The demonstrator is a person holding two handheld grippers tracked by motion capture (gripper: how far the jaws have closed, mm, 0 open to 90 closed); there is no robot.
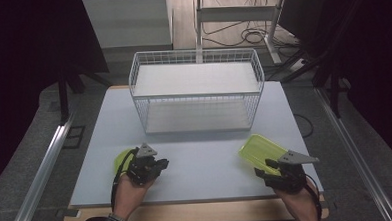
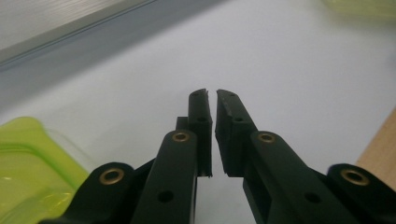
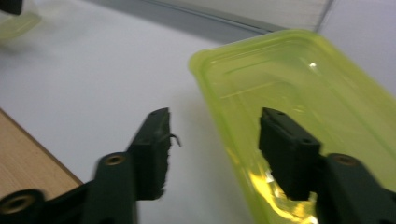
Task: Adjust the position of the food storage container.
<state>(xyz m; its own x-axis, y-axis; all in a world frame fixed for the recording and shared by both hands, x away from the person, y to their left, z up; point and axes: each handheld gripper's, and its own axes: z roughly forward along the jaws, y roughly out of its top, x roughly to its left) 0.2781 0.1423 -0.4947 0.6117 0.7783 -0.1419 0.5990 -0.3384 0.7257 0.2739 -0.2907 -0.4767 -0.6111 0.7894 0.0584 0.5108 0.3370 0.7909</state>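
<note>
The yellow-green tray point(image 1: 260, 150) lies long axis diagonal, far-left to near-right, right tongs point(image 1: 269, 168) spread astride its near edge, left tongs point(image 1: 162, 164) pressed together.

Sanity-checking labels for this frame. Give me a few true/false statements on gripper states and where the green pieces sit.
1. The right gripper is open, its jaws straddling the near edge of the rectangular green tray. True.
2. The left gripper is wide open. False: its jaws are nearly together, with nothing between them.
3. The wire basket holds a green tray. False: both its shelves look bare; the trays lie on the white table.
4. A second green piece lies beside the left gripper. True.
5. The basket stands at the far side of the table. True.
</note>
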